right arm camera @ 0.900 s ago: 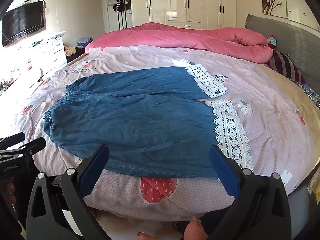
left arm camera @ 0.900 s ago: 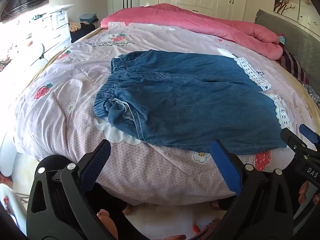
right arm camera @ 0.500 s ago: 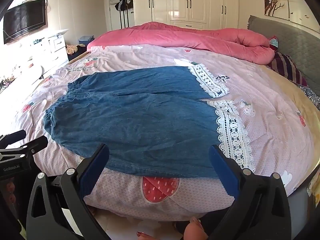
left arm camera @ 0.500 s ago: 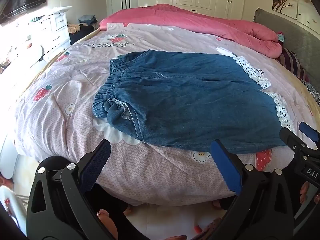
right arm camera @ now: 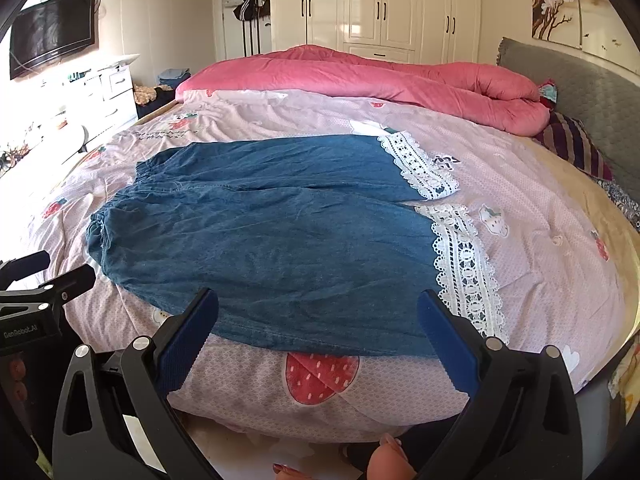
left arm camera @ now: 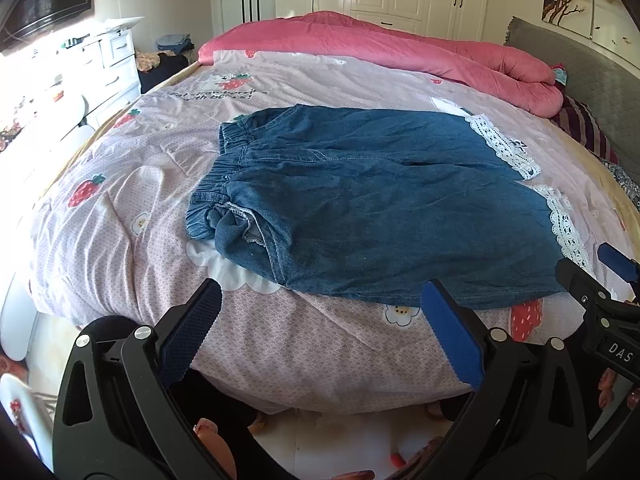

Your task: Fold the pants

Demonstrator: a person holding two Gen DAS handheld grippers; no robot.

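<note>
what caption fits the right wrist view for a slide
Open right gripper hovers at the near edge of denim pants spread flat on a strawberry-print bed cover.

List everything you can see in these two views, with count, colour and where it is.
pants: one, blue denim with white lace cuffs, spread flat on the bed
bedspread: one, pale pink with strawberries, covering the bed
quilt: one, pink, bunched along the bed's far side
striped pillow: one, dark purple, by the grey headboard
wardrobe: one, cream, far wall
television: one, black, on the wall at left
left tool: one, black with blue pads, open, empty
right tool: one, same, open, empty
</note>
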